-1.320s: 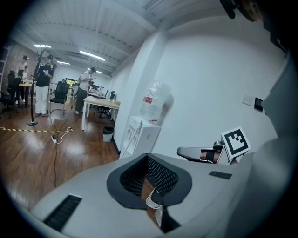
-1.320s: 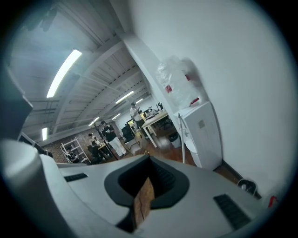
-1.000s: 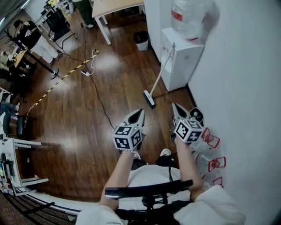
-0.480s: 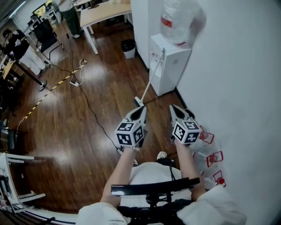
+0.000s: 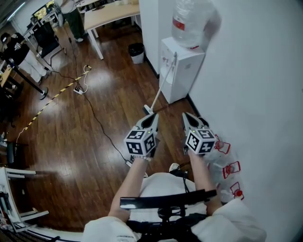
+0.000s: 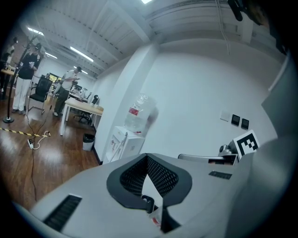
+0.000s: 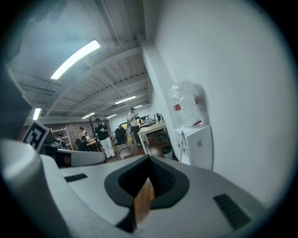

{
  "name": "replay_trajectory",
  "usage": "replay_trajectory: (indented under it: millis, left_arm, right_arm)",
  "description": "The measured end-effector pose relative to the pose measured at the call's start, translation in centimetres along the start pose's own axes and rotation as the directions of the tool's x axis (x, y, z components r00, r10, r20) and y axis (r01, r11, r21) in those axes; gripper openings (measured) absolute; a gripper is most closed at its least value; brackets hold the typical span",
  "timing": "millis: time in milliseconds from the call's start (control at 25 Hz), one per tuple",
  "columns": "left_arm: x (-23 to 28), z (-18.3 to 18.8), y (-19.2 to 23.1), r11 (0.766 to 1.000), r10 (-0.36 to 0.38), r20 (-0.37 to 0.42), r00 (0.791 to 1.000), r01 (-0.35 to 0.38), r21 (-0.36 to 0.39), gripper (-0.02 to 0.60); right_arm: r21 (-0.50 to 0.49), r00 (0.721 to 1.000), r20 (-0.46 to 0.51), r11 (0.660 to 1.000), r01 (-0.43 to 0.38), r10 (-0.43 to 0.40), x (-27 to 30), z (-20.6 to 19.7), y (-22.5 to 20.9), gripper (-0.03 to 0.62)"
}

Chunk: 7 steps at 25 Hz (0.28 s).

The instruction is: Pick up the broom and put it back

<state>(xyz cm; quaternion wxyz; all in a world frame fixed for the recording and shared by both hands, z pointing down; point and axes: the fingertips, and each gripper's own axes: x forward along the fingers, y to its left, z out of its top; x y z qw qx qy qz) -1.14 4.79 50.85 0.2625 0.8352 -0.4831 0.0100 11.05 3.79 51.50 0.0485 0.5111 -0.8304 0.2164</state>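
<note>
The broom leans with its white handle against the white water dispenser; its head rests on the wood floor. It shows small in the left gripper view and in the right gripper view. My left gripper hovers just short of the broom head, shut and holding nothing. Beside it, my right gripper is also shut and empty. Both point towards the dispenser. In the gripper views the left gripper and the right gripper have their tips together.
A white wall runs along the right, with several water bottles with red caps at its foot. A black bin, a table and a cable with striped tape lie farther off. People stand at the desks.
Both grippers have risen a little and moved towards the broom; its head now lies just past the left gripper's tip. The broom still leans on the dispenser.
</note>
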Motion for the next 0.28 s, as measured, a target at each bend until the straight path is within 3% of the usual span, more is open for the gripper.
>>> replay_trajectory:
  millis: [280]
  left_arm:
    - [0.4, 0.9, 1.0, 1.000, 0.008, 0.007, 1.000, -0.008, -0.006, -0.006]
  right_arm:
    - [-0.010, 1.000, -0.007, 1.000, -0.017, 0.017, 1.4, 0.6, 0.7, 0.003]
